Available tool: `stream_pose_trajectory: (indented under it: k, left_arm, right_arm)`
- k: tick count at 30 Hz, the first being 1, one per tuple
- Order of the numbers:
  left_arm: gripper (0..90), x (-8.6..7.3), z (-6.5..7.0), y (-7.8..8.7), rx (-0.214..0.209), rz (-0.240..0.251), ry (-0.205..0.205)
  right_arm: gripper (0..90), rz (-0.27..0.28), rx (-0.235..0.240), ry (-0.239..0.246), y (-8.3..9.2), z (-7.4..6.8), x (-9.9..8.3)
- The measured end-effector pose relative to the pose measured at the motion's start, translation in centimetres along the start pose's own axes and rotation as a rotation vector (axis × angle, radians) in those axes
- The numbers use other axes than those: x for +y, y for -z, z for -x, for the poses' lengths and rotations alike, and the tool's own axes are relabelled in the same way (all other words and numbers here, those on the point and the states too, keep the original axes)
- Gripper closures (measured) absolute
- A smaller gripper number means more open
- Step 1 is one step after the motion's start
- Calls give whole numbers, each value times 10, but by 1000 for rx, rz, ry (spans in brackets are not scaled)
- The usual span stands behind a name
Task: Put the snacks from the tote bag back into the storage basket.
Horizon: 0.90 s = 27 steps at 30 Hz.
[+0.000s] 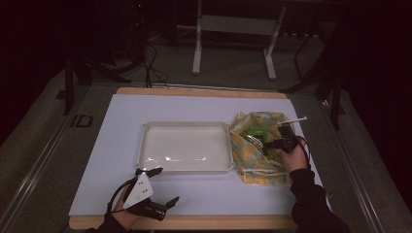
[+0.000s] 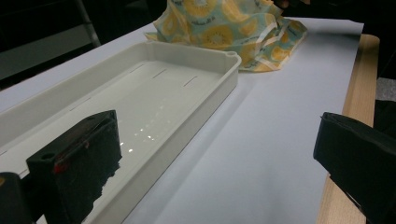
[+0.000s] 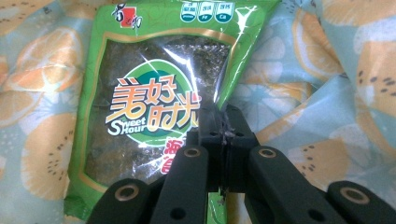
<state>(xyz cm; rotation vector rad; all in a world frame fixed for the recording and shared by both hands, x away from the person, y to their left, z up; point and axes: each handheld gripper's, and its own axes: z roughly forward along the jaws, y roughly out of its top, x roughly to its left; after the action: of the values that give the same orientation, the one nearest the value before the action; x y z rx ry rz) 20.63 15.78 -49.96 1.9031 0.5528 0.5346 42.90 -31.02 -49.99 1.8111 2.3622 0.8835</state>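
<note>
A green snack packet (image 3: 149, 93) with a clear window lies in the open mouth of a cloth bag (image 3: 327, 70) printed with orange slices. My right gripper (image 3: 223, 128) is shut on the packet's right edge, pinching the foil between its pads. From above, that gripper (image 1: 266, 145) reaches into the bag (image 1: 257, 167) at the right of the table, over the green packet (image 1: 257, 132). My left gripper (image 1: 166, 185) hovers near the table's front edge, open. Nothing sits between its jaws (image 2: 219, 158).
A shallow white tray (image 1: 184, 125) sits mid-table, left of the bag; its near rim (image 2: 187, 112) passes just beside my left jaw. A white sheet (image 1: 121, 145) covers the wooden table. A thin white stick (image 1: 294, 120) pokes out past the bag's far corner.
</note>
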Motion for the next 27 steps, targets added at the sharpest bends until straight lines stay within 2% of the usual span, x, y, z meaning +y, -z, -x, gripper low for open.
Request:
stream_pose_trajectory:
  k: [4,6,9,10,15,27]
  left_arm:
    - [13,0,0,0,2,2,2]
    - [13,0,0,0,2,2,2]
    - [13,0,0,0,2,2,0]
    - [13,0,0,0,2,1,0]
    - [13,0,0,0,4,2,1]
    - [13,0,0,0,3,2,1]
  right_arm:
    - [890,23,31,-21,8,2,1]
    - [890,28,26,-18,10,2,1]
    - [891,62,37,-36,21,3,0]
    - [891,58,44,-37,23,4,0]
    - [890,79,36,-48,32,5,-2]
    - [891,130,58,-66,51,7,-9]
